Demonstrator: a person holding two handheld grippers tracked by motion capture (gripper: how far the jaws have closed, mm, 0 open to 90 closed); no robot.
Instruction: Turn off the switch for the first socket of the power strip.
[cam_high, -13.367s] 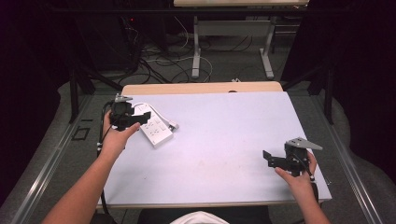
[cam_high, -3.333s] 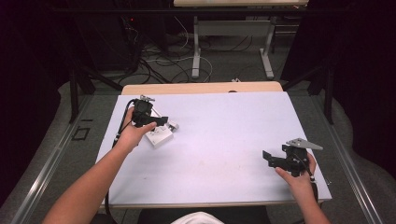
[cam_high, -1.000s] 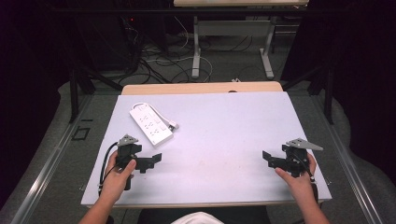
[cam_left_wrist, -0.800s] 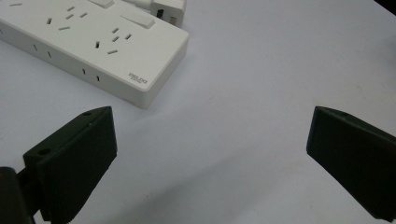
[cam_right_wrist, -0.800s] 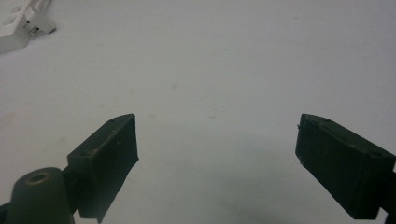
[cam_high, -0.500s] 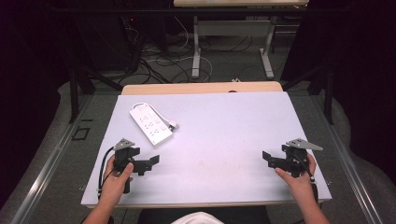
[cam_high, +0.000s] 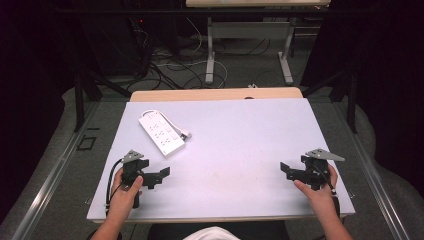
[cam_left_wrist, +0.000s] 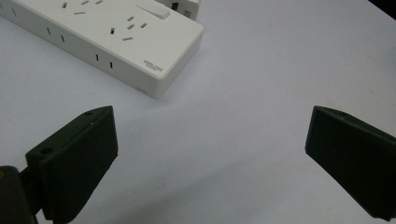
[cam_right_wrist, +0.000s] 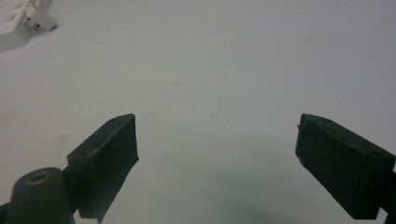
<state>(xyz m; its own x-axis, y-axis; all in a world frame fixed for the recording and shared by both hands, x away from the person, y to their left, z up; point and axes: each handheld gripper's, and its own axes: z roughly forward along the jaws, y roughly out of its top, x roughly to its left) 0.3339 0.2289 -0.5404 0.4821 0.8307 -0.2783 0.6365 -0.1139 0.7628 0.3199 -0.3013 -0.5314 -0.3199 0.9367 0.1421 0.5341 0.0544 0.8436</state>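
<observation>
Power strip (cam_high: 161, 132) lay flat at desk (cam_high: 240, 145) 10 o'clock, free | left claw (cam_high: 161, 175) gaped empty just beside it, ready to grasp | right claw (cam_high: 286, 170) gaped empty, parked well apart

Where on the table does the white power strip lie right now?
In the high view, the power strip lies flat on the table's far-left part, just beyond the left gripper.

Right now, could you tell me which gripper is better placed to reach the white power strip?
Left gripper: it sits just below the power strip, jaws open. The right gripper is across the table.
</observation>
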